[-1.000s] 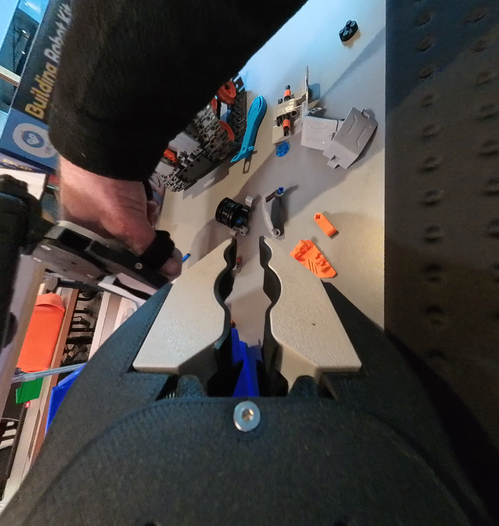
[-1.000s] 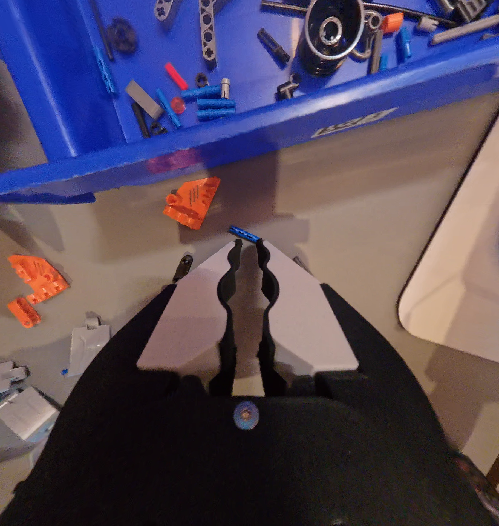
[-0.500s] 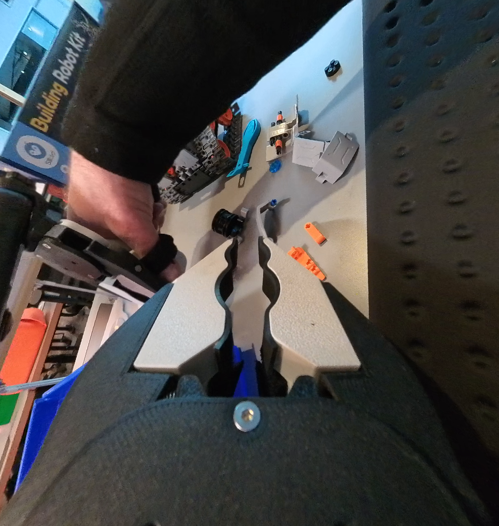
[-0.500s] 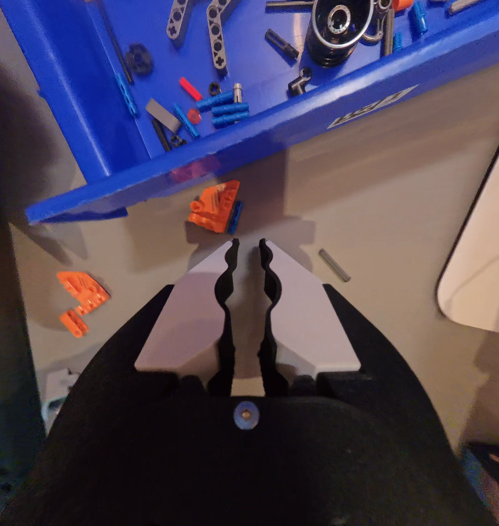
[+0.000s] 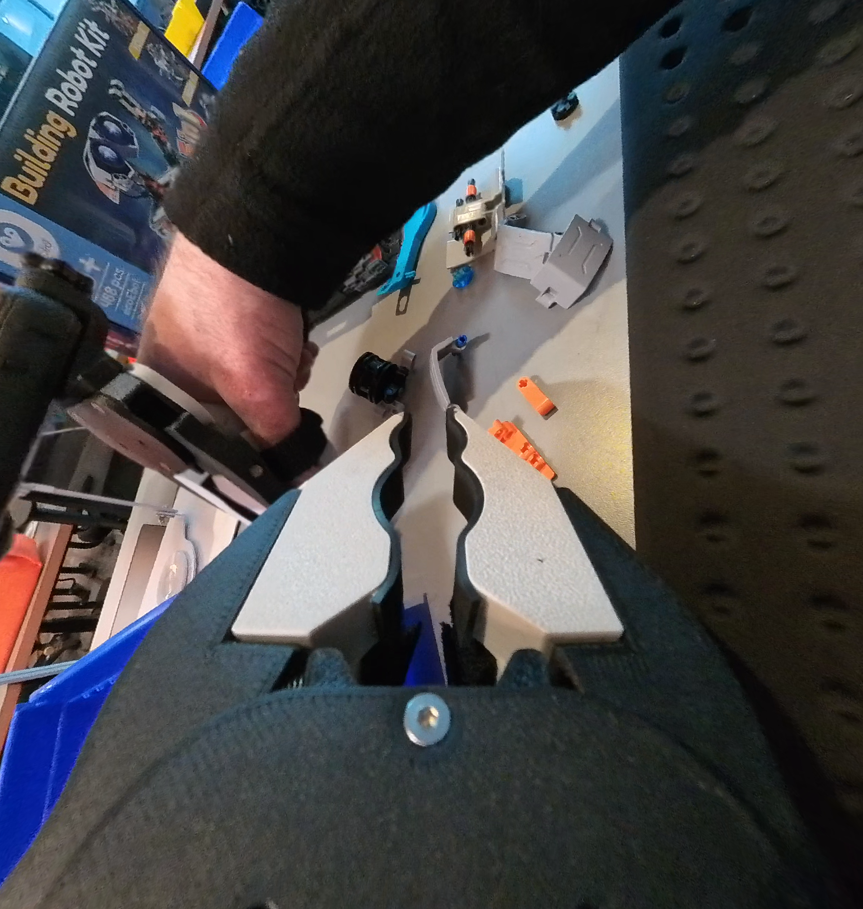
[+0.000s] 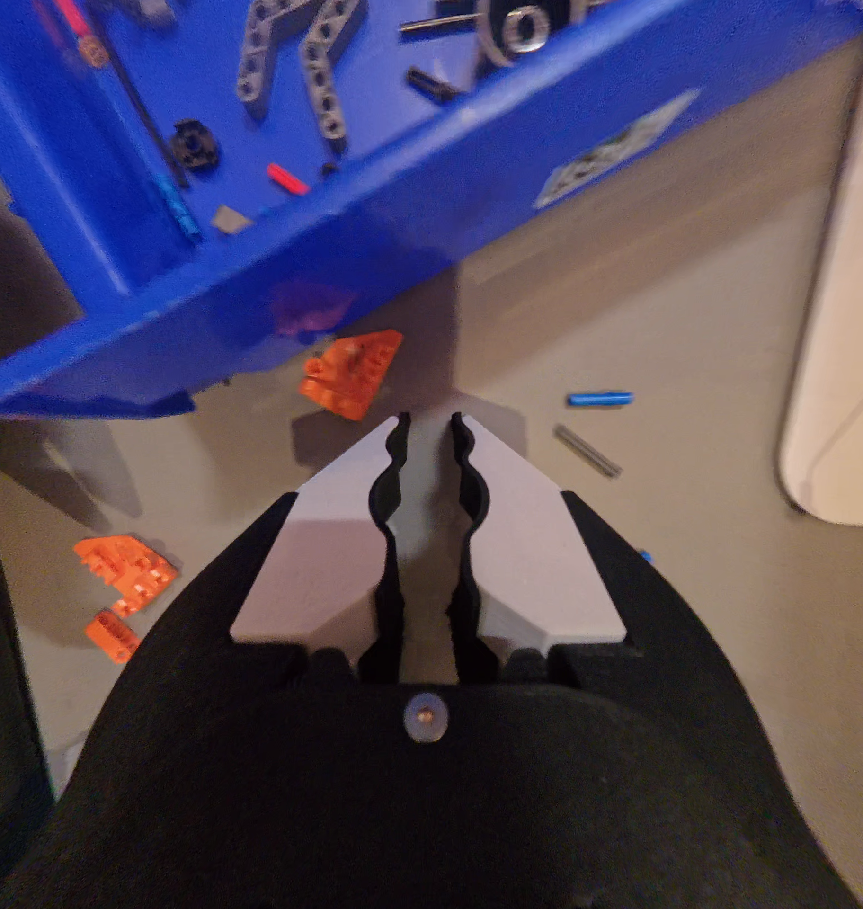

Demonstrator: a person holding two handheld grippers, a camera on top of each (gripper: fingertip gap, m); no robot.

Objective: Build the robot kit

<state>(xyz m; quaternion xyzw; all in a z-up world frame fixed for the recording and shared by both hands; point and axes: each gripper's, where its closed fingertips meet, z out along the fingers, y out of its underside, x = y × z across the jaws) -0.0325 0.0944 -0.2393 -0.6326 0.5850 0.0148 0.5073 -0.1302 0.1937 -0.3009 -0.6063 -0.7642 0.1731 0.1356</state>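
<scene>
Our right gripper [image 6: 428, 418], jaws parted and empty, hangs just short of an orange wedge [image 6: 350, 374] at 11 o'clock beside the blue tray [image 6: 419, 231], while our left gripper [image 5: 427, 418], likewise released, hovers over the counter [image 5: 586, 344] near a grey curved bar [image 5: 439, 378] at 12 o'clock.

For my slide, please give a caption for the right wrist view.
Open right gripper over the table, empty, nearest an orange plate beside the blue tray.
</scene>
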